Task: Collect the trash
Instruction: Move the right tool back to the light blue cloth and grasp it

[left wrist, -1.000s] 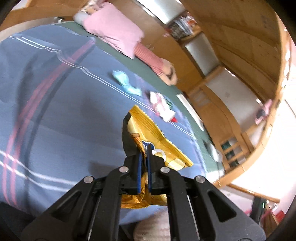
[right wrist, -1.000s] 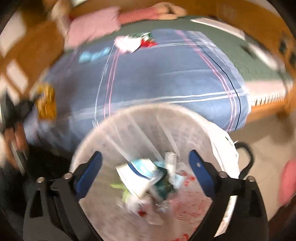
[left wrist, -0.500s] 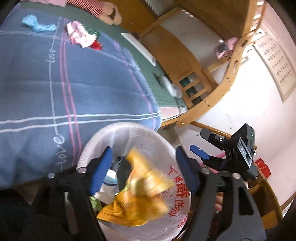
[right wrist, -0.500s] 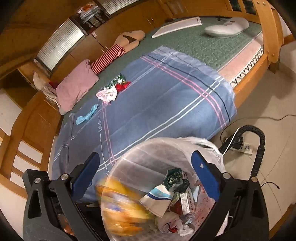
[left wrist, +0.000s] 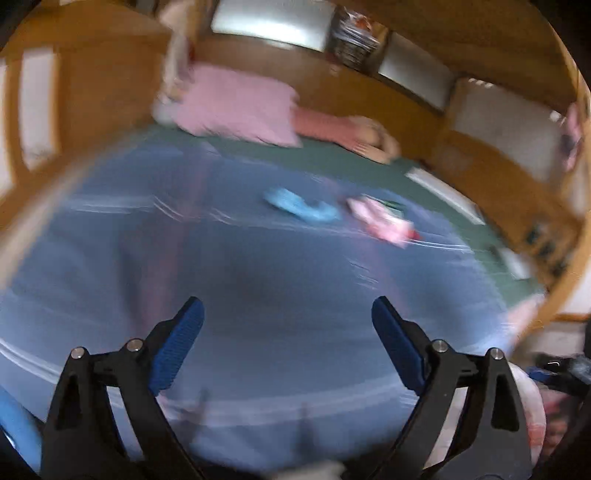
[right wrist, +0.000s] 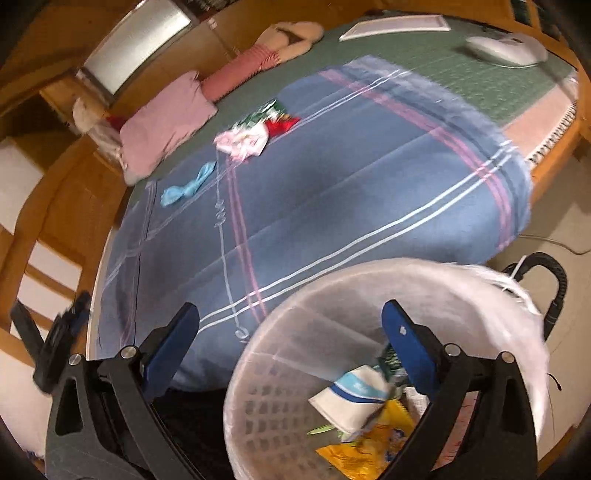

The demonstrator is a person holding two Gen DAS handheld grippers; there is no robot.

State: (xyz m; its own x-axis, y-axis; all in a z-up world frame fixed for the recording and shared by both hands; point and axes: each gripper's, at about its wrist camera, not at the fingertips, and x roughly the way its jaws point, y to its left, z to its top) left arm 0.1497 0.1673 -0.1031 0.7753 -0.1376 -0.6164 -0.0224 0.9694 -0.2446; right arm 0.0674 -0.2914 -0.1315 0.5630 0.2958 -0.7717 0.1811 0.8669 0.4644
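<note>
A white bin lined with a clear bag (right wrist: 295, 332) stands at the foot of the bed. Inside it lies the yellow snack bag (right wrist: 369, 443) among other wrappers. My right gripper (right wrist: 291, 332) hangs open over the bin's near rim with nothing between its fingers. My left gripper (left wrist: 288, 325) is over the blue blanket (left wrist: 258, 277); its jaws are opening wide and nothing is between them. On the blanket lie a light-blue scrap (left wrist: 303, 206) (right wrist: 188, 188) and a pink-and-white crumpled wrapper (left wrist: 380, 221) (right wrist: 243, 142) with red and green bits (right wrist: 277, 118). The left wrist view is blurred.
A pink pillow (right wrist: 166, 122) and a striped doll (right wrist: 273, 48) lie at the bed's head. A white device (right wrist: 506, 50) and a flat white board (right wrist: 395, 26) rest on the green mat. Wooden bed rails surround it. A black hose (right wrist: 554, 273) and cable lie on the floor.
My left gripper let the yellow snack bag drop into the bin, opened wide and swung back up over the blanket. The right gripper stayed open above the bin and shifted slightly.
</note>
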